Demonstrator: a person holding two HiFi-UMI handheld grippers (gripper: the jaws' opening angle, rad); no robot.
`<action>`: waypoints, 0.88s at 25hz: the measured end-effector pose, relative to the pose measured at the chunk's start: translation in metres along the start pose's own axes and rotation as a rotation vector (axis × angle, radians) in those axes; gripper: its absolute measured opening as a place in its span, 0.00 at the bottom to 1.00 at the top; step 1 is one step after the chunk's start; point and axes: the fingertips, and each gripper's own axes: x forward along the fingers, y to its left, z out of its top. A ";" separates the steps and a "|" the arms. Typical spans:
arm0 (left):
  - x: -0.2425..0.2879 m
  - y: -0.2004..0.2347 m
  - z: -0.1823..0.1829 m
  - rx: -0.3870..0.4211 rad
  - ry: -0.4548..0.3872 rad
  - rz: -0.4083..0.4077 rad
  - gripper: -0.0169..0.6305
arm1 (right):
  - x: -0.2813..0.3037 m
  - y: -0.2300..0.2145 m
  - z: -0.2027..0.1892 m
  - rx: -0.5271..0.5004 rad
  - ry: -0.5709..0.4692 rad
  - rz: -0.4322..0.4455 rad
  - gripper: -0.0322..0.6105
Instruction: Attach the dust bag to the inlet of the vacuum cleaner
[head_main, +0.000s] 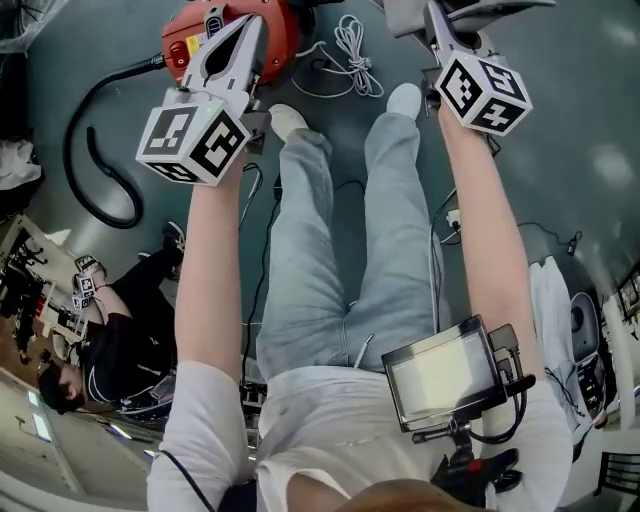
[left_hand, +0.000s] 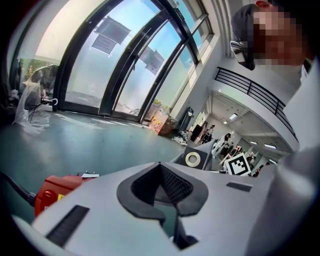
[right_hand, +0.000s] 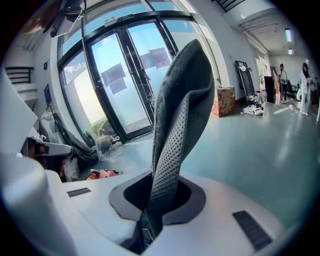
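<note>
**A:** While head view has the red vacuum cleaner (head_main: 285, 35) on the floor beyond the left gripper (head_main: 240, 40), no dust bag in sight?

**B:** Nope. Left gripper view: jaws together, empty. Right gripper view: right gripper (right_hand: 182, 100) same, nothing held. Imo the cord (head_main: 350, 45) near the feet could snag.

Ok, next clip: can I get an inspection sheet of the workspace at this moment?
Surface: bare grey-green floor; no table.
Job's things: red vacuum cleaner on the floor, its black hose curling left; dust bag: nothing seen.
Clutter: piled bags and gear by the glass doors.
Grippers: left gripper shut, empty, over the vacuum cleaner in the head view; right gripper shut, empty.
Cables: white coiled cord beside the vacuum cleaner; thin black cable by the wearer's leg.
Surroundings: second person low at left; monitor at the wearer's chest.
</note>
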 end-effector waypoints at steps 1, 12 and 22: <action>0.003 0.003 -0.003 -0.001 0.001 0.001 0.03 | 0.005 -0.004 -0.004 -0.006 0.007 -0.013 0.12; 0.017 -0.008 -0.014 -0.005 0.087 -0.024 0.03 | 0.018 -0.035 -0.024 -0.021 0.056 -0.059 0.12; 0.060 0.016 -0.020 0.015 0.161 0.016 0.03 | 0.096 -0.033 -0.092 -0.101 0.221 0.010 0.12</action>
